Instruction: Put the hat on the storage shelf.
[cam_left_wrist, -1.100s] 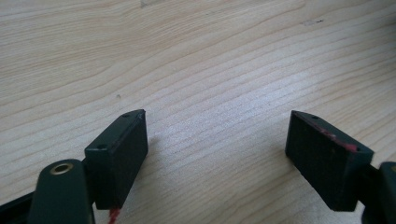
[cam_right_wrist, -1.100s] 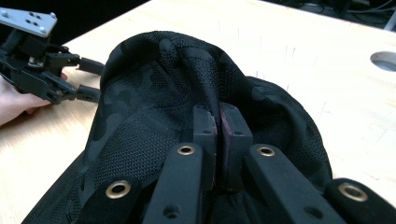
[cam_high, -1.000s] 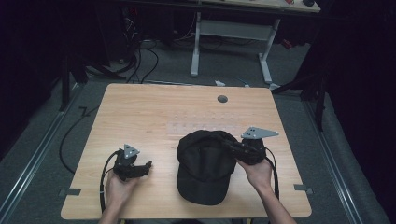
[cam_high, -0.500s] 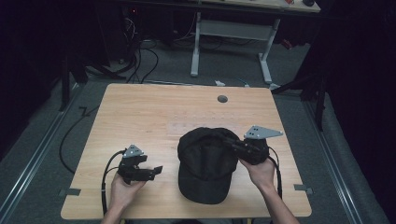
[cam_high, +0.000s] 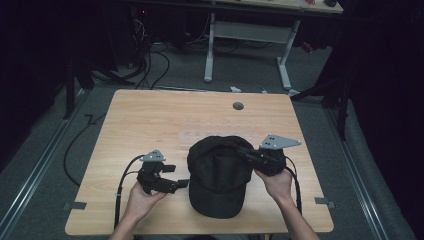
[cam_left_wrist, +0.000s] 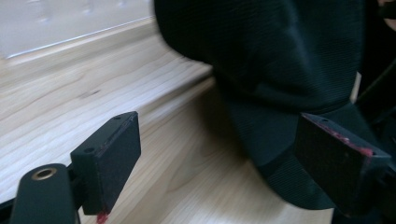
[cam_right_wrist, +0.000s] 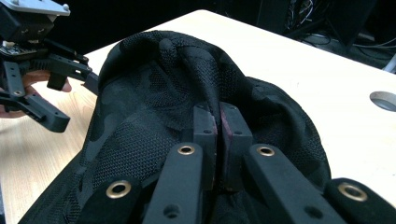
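A black cap (cam_high: 220, 172) lies on the wooden table (cam_high: 150, 120), brim toward the near edge. My right gripper (cam_high: 247, 152) comes in from the cap's right side and is shut on a fold of its mesh crown (cam_right_wrist: 154, 93); the pinch shows in the right gripper view (cam_right_wrist: 218, 135). My left gripper (cam_high: 177, 184) hovers just left of the brim, pointing at it. Its jaws have just been opening and now stand wide (cam_left_wrist: 224, 168). The cap's edge (cam_left_wrist: 280, 70) sits by the right jaw, not pressed. That gripper (cam_right_wrist: 74, 100) also appears beyond the cap.
A round cable hole (cam_high: 238, 106) sits near the table's far edge. Bare wood stretches across the far half and left side. Behind the table stand a white-legged desk (cam_high: 250, 30) and loose cables (cam_high: 150, 65) on the dark floor.
My left gripper has risen off the table and moved right toward the cap's brim, with its jaws spreading wider. The right gripper and the cap have stayed put.
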